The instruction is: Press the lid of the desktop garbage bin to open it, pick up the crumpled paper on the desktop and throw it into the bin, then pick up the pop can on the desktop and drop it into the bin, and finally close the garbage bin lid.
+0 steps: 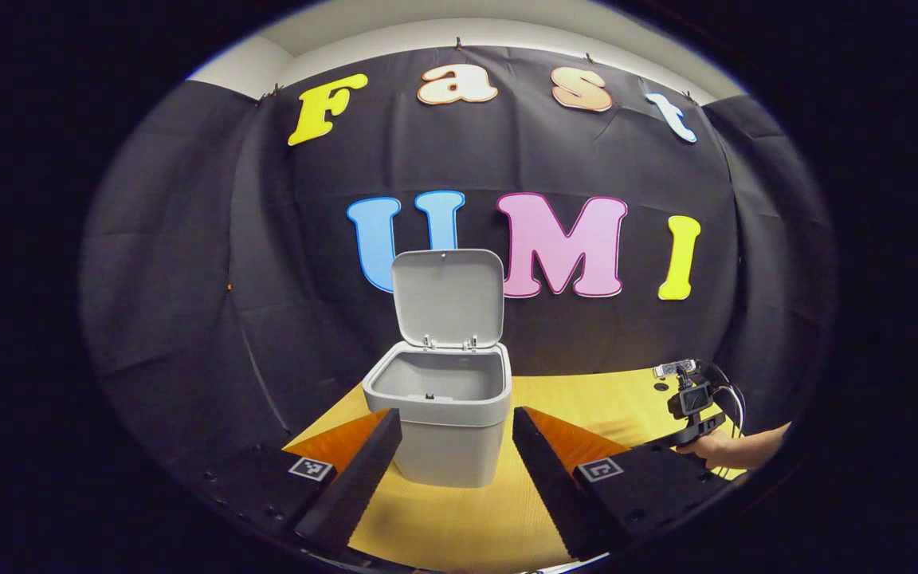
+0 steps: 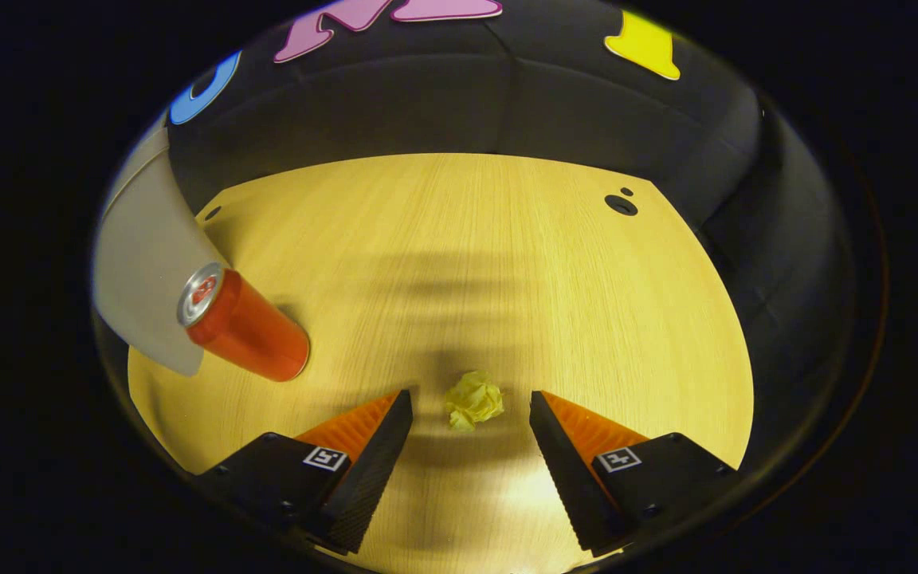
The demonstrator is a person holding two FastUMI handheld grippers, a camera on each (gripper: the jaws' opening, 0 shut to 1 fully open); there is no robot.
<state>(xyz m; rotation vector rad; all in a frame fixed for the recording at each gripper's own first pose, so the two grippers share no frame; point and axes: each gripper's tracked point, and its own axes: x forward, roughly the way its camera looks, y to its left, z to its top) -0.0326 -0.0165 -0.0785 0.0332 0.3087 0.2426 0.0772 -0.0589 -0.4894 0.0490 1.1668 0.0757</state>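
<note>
The grey desktop bin [image 1: 441, 422] stands on the wooden table with its lid [image 1: 447, 296] swung up and its inside bare as far as I see. My left gripper [image 1: 457, 421] is open, its fingers on either side of the bin's front, a short way off. In the right gripper view, a ball of yellow crumpled paper [image 2: 473, 400] lies on the table just ahead of my open right gripper [image 2: 471, 404], between the fingertips and apart from both. A red pop can [image 2: 241, 323] stands at the left, next to the bin's grey side [image 2: 144, 271].
The other gripper [image 1: 694, 402], held by a hand [image 1: 734, 448], shows at the right of the left gripper view over the wooden table [image 1: 586, 395]. The table [image 2: 499, 263] has a small dark hole [image 2: 620, 205] near its far right corner. Black cloth walls surround the table.
</note>
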